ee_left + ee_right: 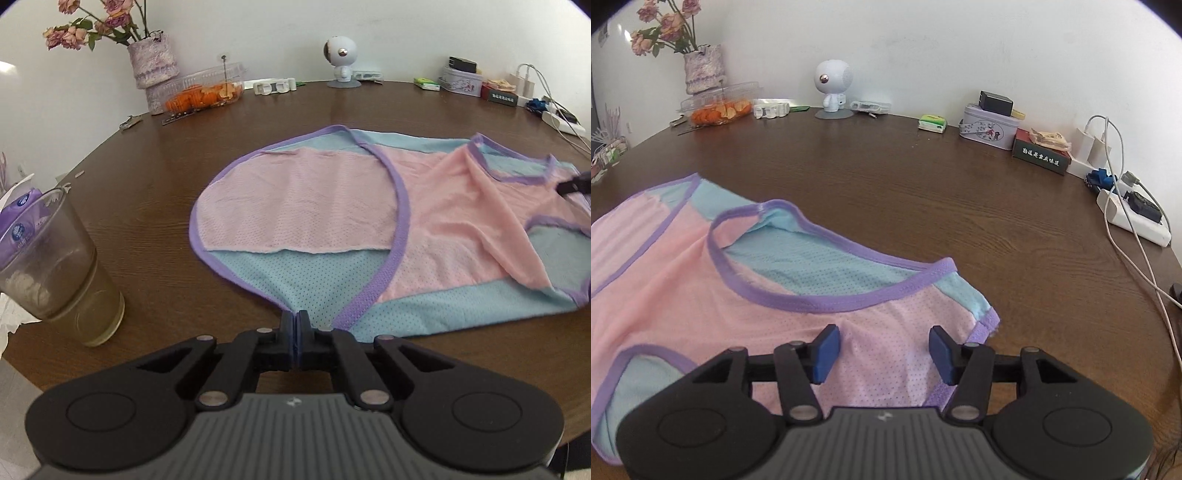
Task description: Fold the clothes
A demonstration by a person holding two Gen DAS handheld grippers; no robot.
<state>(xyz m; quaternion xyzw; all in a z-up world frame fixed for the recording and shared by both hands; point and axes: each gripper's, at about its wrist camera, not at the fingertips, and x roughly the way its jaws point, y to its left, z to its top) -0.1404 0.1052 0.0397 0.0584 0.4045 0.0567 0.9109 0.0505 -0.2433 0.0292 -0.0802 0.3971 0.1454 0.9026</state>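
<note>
A pink and light-blue mesh sleeveless top (369,206) with purple trim lies on the brown table (155,192). Its left part is folded over, showing the paler inside. My left gripper (298,317) is shut on the near purple-trimmed edge of the top. My right gripper (882,345) is open, its blue pads (827,350) on either side of the pink shoulder strap of the top (775,295), close above the cloth. The right gripper's fingertip also shows in the left wrist view (572,186) at the far right.
A glass of cloudy liquid (55,269) stands near left. At the back stand a flower vase (151,62), a fruit box (203,92), a white figurine (833,88), a tin (990,129), and a power strip with cables (1134,218).
</note>
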